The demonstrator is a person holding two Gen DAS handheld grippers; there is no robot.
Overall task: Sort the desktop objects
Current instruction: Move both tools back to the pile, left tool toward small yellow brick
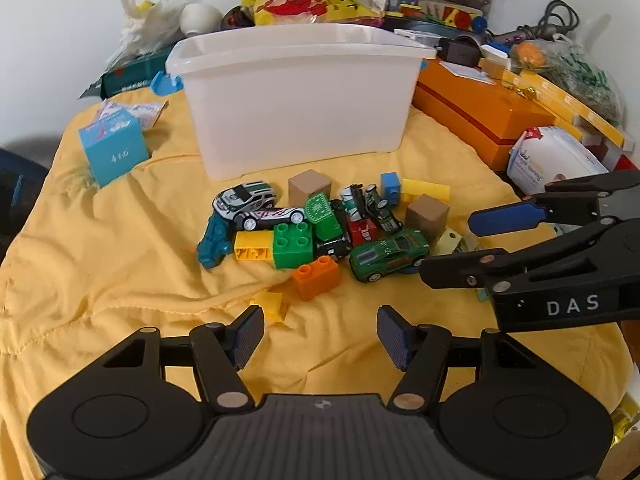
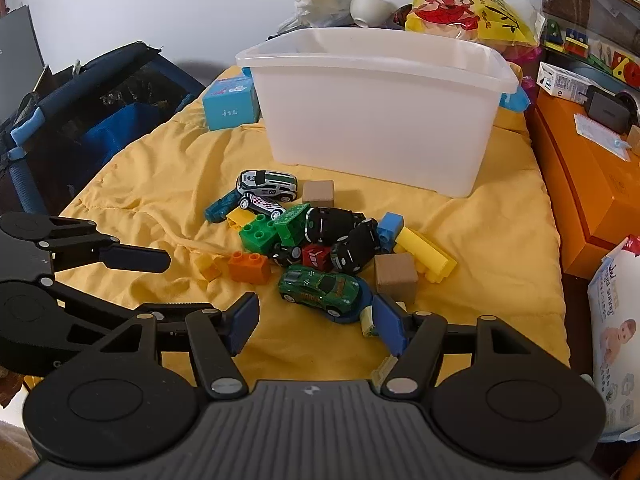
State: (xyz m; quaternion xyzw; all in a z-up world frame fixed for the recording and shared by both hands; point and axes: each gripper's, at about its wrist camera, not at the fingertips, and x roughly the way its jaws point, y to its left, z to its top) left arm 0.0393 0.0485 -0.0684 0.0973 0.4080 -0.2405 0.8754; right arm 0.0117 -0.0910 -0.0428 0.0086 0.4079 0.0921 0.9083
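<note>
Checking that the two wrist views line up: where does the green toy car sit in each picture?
Left wrist view: the green toy car lies right of centre, at the pile's near right edge, beside the right gripper.
Right wrist view: the same car lies just below centre, close ahead of the open fingers.
Shared landmark: the orange brick, to the car's left in both.
</note>
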